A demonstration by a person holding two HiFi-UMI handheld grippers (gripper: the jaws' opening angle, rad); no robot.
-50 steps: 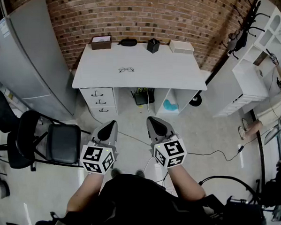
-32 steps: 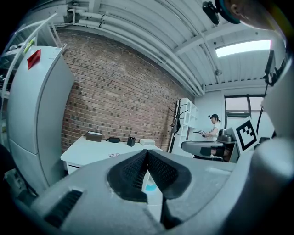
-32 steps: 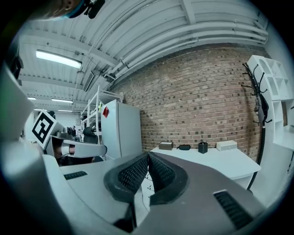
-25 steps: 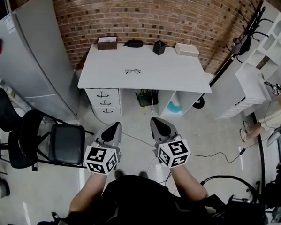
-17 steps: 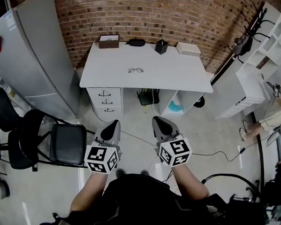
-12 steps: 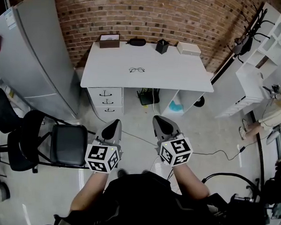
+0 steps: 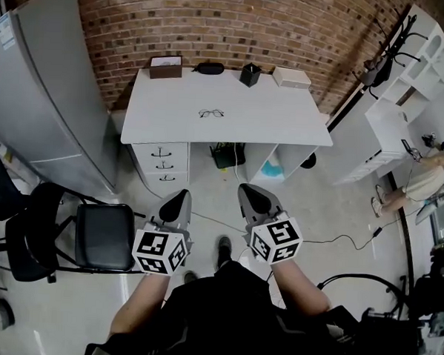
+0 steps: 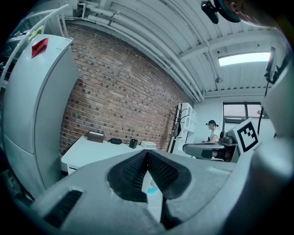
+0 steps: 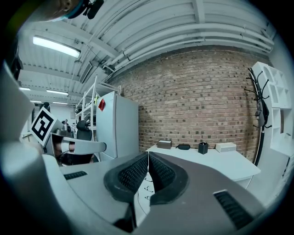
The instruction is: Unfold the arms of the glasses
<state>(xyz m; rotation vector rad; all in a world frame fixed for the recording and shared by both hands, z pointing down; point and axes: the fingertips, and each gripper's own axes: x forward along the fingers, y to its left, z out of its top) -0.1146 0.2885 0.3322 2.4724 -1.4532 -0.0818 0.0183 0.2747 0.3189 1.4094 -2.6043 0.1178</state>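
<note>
A pair of thin dark-framed glasses [image 7: 211, 114] lies near the middle of the white desk [image 7: 284, 121], far ahead of both grippers. My left gripper [image 7: 175, 202] hangs over the floor, short of the desk's drawers, and its jaws are shut on nothing. Beside it my right gripper [image 7: 248, 196] is also shut and holds nothing. In the left gripper view the shut pads [image 8: 147, 153] point toward the desk [image 8: 85, 149]. The right gripper view shows its pads [image 9: 148, 156] pressed together, with the desk [image 9: 229, 163] beyond. The glasses are too small to make out in either gripper view.
Along the desk's back edge stand a brown box [image 7: 165, 66], a black case [image 7: 209, 67], a black cup [image 7: 250, 73] and a white box [image 7: 291, 77]. A grey cabinet [image 7: 41, 97] stands left, a black chair [image 7: 70, 236] lower left, white shelves [image 7: 413, 79] right, and cables [image 7: 352, 239] cross the floor.
The desk and the room have shifted slightly in the head view as the person steps toward the desk; one shoe now shows between the grippers. Both grippers stay shut, side by side.
</note>
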